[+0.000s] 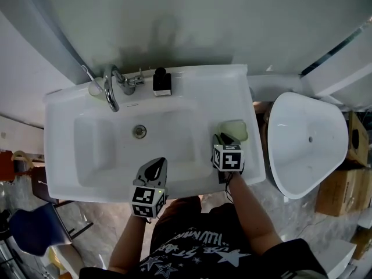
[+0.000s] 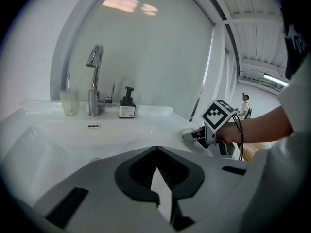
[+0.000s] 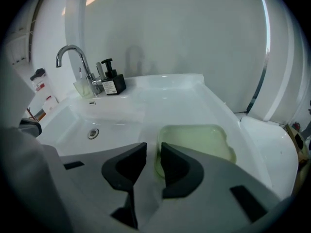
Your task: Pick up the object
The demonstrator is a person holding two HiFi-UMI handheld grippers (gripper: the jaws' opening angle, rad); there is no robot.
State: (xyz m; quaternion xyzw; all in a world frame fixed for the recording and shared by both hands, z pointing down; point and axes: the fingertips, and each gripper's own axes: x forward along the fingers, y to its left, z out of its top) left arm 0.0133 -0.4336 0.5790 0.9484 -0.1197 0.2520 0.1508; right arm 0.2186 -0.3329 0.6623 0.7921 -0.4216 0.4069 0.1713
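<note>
The object is a pale green, shallow soap tray [image 1: 237,130] lying flat on the right ledge of the white sink [image 1: 64,156]. In the right gripper view the tray [image 3: 197,142] lies just beyond and partly under my right gripper [image 3: 153,152]. Its jaws stand a narrow gap apart over the tray's left rim; white sink shows between the left pad and the rim. From the head view, the right gripper [image 1: 224,139] points down at the tray's near-left corner. My left gripper [image 1: 154,167] hovers over the sink's front edge, jaws together and empty [image 2: 157,149].
A chrome faucet [image 1: 110,89], a clear cup [image 1: 96,89] and a black soap dispenser [image 1: 161,81] stand along the sink's back ledge. The drain [image 1: 139,131] sits mid-basin. A white toilet bowl [image 1: 308,144] and cardboard boxes [image 1: 343,190] are to the right.
</note>
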